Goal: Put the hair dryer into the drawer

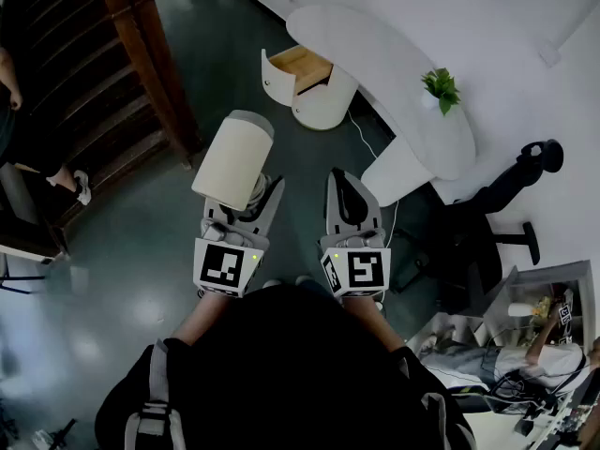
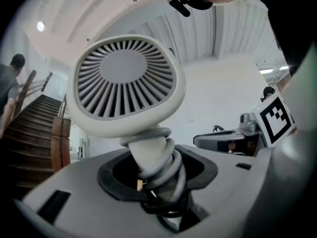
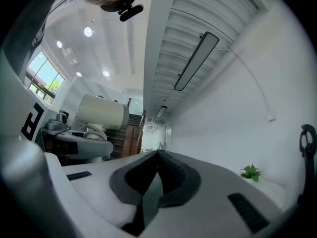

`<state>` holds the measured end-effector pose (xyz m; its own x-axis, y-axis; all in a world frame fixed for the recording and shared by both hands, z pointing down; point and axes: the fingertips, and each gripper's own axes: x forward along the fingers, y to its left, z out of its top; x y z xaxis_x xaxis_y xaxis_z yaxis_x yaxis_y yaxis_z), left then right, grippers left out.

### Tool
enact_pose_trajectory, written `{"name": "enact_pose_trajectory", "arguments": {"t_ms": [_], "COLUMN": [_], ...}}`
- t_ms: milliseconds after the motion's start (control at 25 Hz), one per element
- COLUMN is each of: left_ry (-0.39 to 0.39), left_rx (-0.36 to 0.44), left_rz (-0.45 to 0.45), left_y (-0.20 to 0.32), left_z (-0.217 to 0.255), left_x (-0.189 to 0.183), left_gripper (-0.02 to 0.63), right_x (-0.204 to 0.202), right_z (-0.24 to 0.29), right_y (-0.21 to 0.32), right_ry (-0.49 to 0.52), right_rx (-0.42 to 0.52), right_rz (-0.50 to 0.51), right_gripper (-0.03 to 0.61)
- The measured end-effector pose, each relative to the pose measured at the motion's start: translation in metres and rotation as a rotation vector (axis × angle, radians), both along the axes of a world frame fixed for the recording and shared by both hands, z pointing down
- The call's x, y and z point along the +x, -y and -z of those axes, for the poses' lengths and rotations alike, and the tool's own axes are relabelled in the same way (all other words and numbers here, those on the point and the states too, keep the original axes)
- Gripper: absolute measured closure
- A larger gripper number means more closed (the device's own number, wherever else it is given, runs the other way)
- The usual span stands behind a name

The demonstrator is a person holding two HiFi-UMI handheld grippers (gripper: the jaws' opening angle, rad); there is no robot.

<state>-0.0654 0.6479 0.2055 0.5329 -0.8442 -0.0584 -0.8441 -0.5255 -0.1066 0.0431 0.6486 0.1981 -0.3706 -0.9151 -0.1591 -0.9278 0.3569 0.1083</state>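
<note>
A cream hair dryer [image 1: 232,156] stands up out of my left gripper [image 1: 246,195], whose jaws are shut on its handle with the grey cord coiled round it. In the left gripper view the dryer's vented back [image 2: 124,83] fills the upper middle and the wrapped handle [image 2: 154,160] sinks between the jaws. My right gripper [image 1: 349,187] is beside it, shut and empty; its closed jaws meet at the right gripper [image 3: 157,155], with the hair dryer [image 3: 101,112] off to the left. The drawer [image 1: 274,81] stands pulled open ahead, its wooden inside showing, in a rounded white cabinet [image 1: 328,101].
A curved white desk [image 1: 394,73] with a small green plant [image 1: 441,87] runs along the wall at right. A black office chair [image 1: 506,195] stands beside it. A wooden staircase and banister [image 1: 141,54] rise at left, with a person [image 1: 28,129] on them. Grey floor lies between.
</note>
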Motion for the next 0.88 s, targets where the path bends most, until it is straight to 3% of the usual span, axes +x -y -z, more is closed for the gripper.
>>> {"name": "enact_pose_trajectory", "arguments": {"t_ms": [200,320,440,600,720,880], "left_ry": [-0.007,-0.007,-0.008,0.005,0.044,0.041], "left_rx": [0.040,-0.007,0.021,-0.016,-0.045,-0.039], "left_rz": [-0.014,-0.004,-0.029,-0.040,-0.054,-0.067], "left_y": [0.007,0.007,0.011,0.018,0.025,0.052], "left_z": [0.008,0.000,0.003,-0.006,-0.010,-0.014], "left_x": [-0.007,-0.012,-0.012,-0.020,-0.010,0.012], "left_gripper": [0.408,0.408,0.408,0.408,0.408,0.408], "right_x": [-0.009,-0.011,-0.011,-0.023,-0.020,0.001], "right_z": [0.004,0.003,0.001,0.000,-0.001,-0.007], "right_y": [0.005,0.004,0.008,0.018,0.026,0.051], "right_ry": [-0.002,0.008,0.043,0.048,0.045,0.049], "right_rx": [-0.004,-0.009,-0.018,-0.016,-0.013,-0.015], "right_rz": [-0.002,-0.003,-0.007,0.001,0.019,0.011], "right_gripper": [0.557,0.557,0.555,0.555,0.555,0.555]}}
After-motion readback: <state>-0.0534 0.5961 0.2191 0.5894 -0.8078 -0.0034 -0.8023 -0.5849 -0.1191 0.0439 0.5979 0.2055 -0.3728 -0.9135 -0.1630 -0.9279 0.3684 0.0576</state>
